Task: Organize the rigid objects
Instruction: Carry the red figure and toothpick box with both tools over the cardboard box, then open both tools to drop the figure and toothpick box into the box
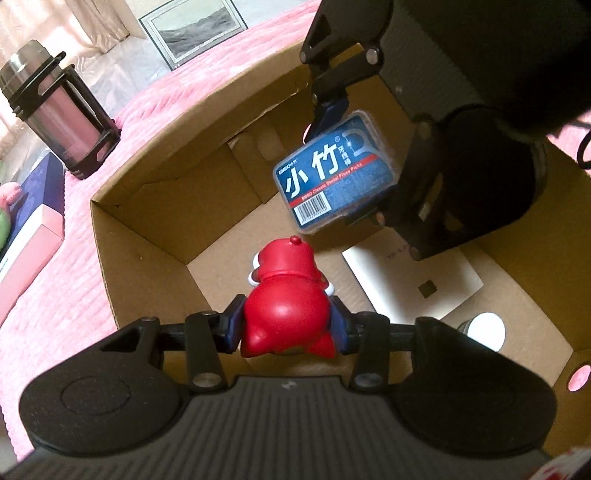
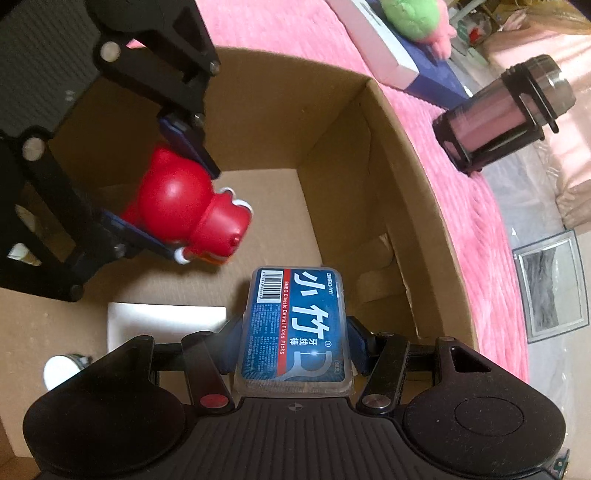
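**Both loads over box**

While both hang inside the box [image 1: 147,236], left gripper [image 1: 286,325] clamps the red toy [image 1: 286,295]; right gripper [image 2: 295,332] clamps the floss case [image 2: 295,325]. Risk: grippers are close; a careless release could knock loads together.

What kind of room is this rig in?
Probably a home bedroom: the cardboard box sits on a pink quilted bedspread, with a framed picture leaning nearby and a plush toy.
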### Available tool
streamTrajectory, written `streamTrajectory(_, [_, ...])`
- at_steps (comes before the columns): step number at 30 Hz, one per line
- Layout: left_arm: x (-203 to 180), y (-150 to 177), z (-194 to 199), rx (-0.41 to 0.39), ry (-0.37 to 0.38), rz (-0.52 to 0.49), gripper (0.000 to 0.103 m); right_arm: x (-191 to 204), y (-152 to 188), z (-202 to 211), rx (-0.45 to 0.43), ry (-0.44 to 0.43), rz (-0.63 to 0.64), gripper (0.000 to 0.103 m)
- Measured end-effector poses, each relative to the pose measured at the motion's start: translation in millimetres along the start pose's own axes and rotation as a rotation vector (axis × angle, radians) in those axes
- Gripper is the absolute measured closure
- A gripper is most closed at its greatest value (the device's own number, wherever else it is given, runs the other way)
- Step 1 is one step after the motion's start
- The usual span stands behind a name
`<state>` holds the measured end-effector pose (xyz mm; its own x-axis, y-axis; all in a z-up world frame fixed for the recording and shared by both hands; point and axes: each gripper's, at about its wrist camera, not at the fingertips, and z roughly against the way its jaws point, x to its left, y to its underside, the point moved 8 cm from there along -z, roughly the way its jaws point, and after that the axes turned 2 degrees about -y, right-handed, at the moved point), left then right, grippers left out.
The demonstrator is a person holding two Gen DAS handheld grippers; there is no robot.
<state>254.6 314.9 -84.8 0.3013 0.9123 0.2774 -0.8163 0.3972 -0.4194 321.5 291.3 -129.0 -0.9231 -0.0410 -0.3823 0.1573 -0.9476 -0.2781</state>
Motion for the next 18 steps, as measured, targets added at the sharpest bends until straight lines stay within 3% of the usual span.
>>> streamTrajectory(4, [0.8, -0.5, 0.3, -0.003, 0.003, 0.006, 0.062, 0.2, -0.3, -0.8, -0.007, -0.024, -0.016, 0.049])
streamTrajectory(18, [0.7, 1.5, -3.6, 0.024, -0.016, 0.008, 0.061, -17.2, -2.5, 30.3, -0.160, 0.031, -0.129, 0.049])
